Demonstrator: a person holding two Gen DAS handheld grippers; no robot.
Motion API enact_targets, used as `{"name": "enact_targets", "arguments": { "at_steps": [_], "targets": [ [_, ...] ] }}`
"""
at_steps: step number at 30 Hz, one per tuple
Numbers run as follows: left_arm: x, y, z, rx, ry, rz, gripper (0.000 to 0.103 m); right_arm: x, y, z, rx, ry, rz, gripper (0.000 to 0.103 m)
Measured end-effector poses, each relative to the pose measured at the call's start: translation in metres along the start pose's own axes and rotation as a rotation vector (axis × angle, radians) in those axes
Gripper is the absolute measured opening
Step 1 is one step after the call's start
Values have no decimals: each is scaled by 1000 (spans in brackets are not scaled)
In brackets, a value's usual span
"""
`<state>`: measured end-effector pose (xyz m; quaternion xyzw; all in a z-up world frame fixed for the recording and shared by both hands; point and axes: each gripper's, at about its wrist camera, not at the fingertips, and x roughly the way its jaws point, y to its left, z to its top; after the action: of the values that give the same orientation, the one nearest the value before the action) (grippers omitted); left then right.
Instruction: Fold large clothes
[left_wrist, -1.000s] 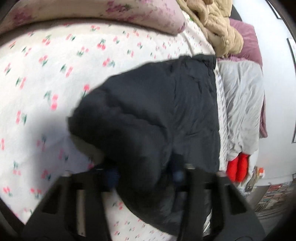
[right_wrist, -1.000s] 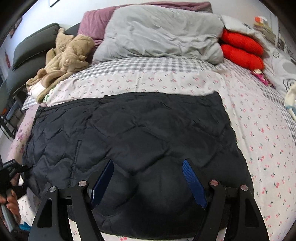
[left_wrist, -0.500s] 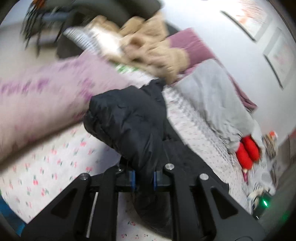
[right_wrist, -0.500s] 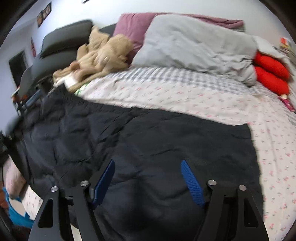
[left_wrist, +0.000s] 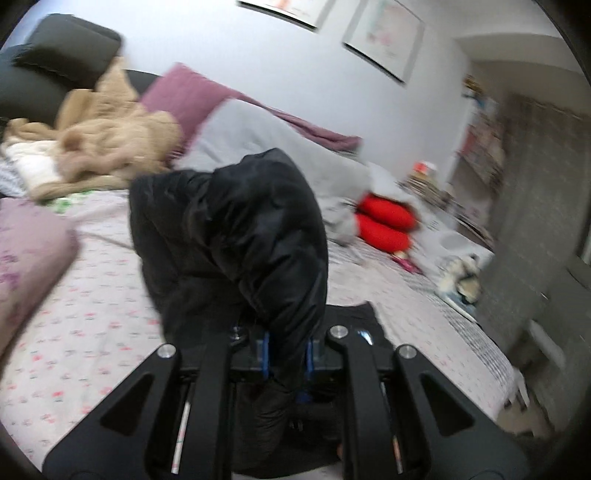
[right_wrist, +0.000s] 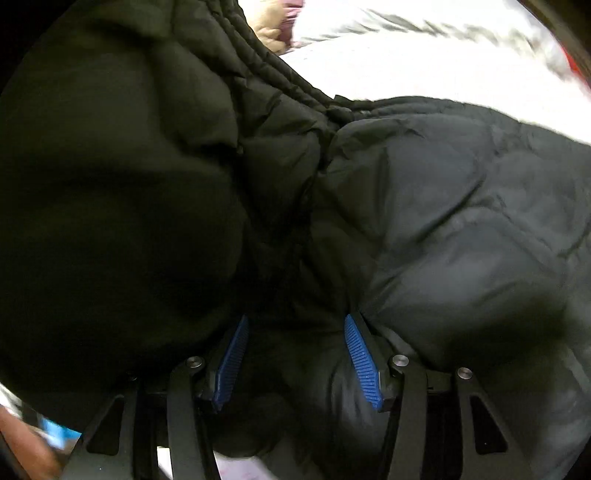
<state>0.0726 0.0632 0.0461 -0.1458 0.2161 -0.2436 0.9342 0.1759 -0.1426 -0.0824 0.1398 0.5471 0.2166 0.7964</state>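
A black quilted puffer jacket (left_wrist: 236, 236) lies on the bed. My left gripper (left_wrist: 286, 356) is shut on a bunched fold of it and holds that part lifted above the bedsheet. In the right wrist view the jacket (right_wrist: 443, 229) fills nearly the whole frame, one half folded over the other. My right gripper (right_wrist: 295, 354) is low against the jacket with its blue pads (right_wrist: 360, 363) apart and padded fabric bulging between them; the pads do not press together.
The bed has a white floral sheet (left_wrist: 92, 325). A tan plush blanket (left_wrist: 110, 144), a grey duvet (left_wrist: 258, 129), a purple pillow (left_wrist: 26, 254) and red cushions (left_wrist: 384, 225) lie around. A grey wall and shelves (left_wrist: 480, 136) stand on the right.
My left gripper closed on the jacket's edge, lifted it and swung it over toward the right. My right gripper's jaws narrowed and moved in close against the jacket.
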Motion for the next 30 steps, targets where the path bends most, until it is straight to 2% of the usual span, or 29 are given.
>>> {"name": "enact_targets", "arguments": {
  "at_steps": [2,4,7,10,12,15,17,18,20,23,24,27,30],
  "targets": [
    [13,-13,-4,8,35,-56,15,-28,-25,5,120,-30,86,57],
    [27,-27,-10,13,76,-95,16,-59,-48,7,199,-97,122,61],
    [50,-51,-25,48,151,-150,17,-109,-87,5,298,-222,83,73],
    [71,-74,-43,106,239,-190,19,-151,-126,-4,401,-311,-1,73],
    [84,-84,-58,148,308,-203,21,-177,-154,-15,484,-375,-24,73],
    [115,-96,-93,220,493,-208,24,-202,-177,-28,545,-460,2,73],
    [125,-98,-107,259,563,-200,26,-209,-176,-32,534,-480,52,73],
    [127,-100,-112,275,584,-203,27,-205,-170,-27,518,-475,104,73],
    [126,-103,-112,290,607,-218,30,-193,-159,-18,488,-442,195,73],
    [113,-104,-101,289,633,-246,45,-168,-140,6,436,-384,267,73],
    [104,-102,-94,280,629,-261,51,-160,-134,11,421,-368,266,73],
    [78,-94,-76,261,581,-280,59,-136,-117,27,376,-327,233,72],
    [48,-75,-51,255,473,-258,68,-123,-105,32,358,-296,216,71]
  ]
}}
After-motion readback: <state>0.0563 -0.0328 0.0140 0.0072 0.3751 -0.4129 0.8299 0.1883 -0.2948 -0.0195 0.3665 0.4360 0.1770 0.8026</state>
